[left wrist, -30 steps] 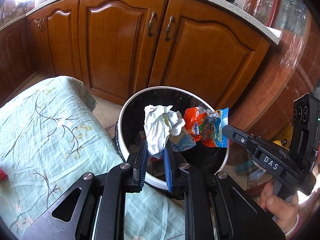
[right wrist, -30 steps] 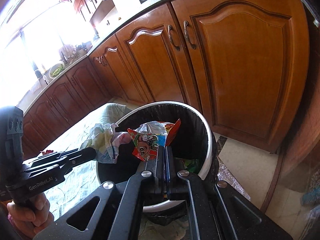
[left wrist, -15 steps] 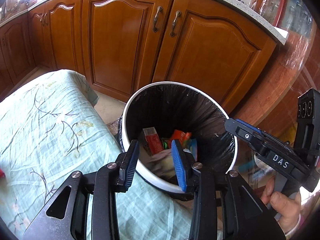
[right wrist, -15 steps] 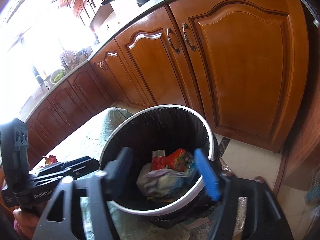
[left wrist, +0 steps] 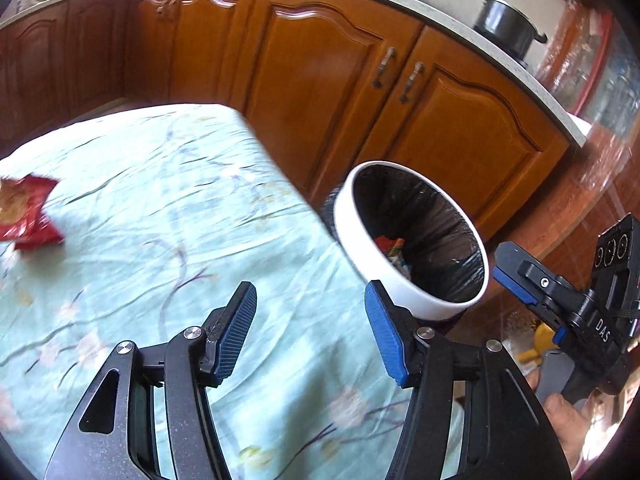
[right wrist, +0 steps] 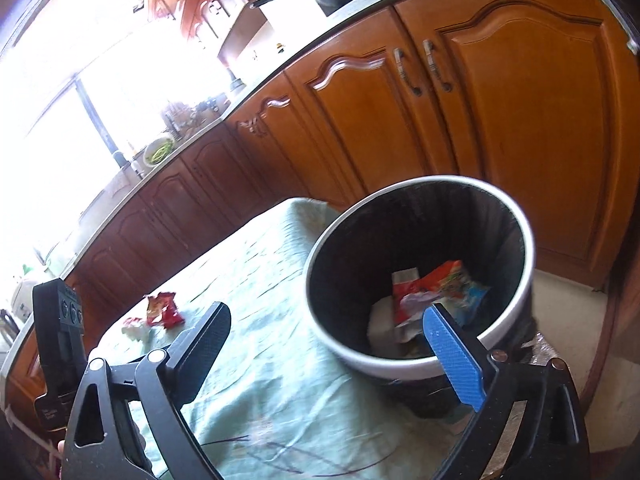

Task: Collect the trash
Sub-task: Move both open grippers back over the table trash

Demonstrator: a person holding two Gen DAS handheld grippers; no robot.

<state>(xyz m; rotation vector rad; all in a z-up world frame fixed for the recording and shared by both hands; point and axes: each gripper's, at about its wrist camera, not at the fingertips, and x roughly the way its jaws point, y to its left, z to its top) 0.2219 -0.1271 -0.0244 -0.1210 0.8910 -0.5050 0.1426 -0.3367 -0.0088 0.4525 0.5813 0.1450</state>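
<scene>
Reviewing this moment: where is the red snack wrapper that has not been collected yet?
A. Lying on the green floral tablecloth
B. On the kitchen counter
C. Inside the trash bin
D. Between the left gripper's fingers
A. The red snack wrapper lies on the green floral tablecloth, apart from the trash bin and from both grippers, which hold nothing.

Left gripper (left wrist: 310, 334): jaws opening, nothing between them, pitched down. Right gripper (right wrist: 332, 350): jaws opening, spread wide, empty. Hand (left wrist: 568, 420) grips the right gripper's handle.
</scene>
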